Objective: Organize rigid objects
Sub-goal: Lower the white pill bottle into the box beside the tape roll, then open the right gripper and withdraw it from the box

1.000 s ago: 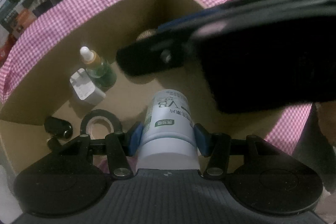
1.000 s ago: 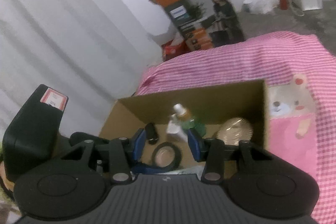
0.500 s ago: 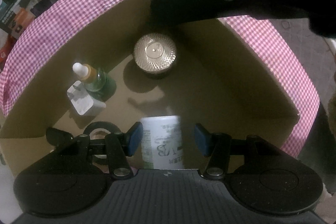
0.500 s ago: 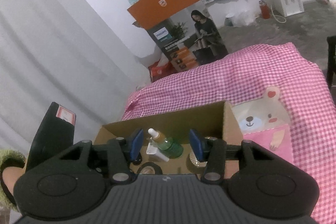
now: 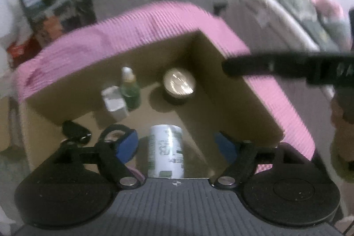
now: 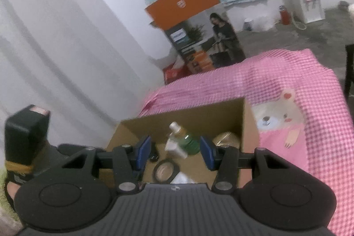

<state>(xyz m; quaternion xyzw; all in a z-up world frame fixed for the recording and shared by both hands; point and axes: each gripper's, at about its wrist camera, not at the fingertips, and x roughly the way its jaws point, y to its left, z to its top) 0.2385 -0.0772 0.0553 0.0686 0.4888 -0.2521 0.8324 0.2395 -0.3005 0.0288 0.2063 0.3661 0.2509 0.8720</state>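
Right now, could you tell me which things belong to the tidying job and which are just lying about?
Job: cardboard box, white bottle, green dropper bottle, round jar, tape roll, white charger.
Lying about: printed carton, water dispenser, pink tablecloth.

- A cardboard box [image 5: 232,103] is set on a checked cloth [image 6: 276,85].
- Inside the box, a vitamin bottle [image 5: 166,150] is laid on its side at the near edge.
- A dropper bottle [image 5: 130,90] is stood against the far wall, with a charger [image 5: 115,103] just beside it on the left.
- A round tin [image 5: 179,85] is placed in the far right corner.
- A tape roll [image 6: 166,170] is laid near the front left.
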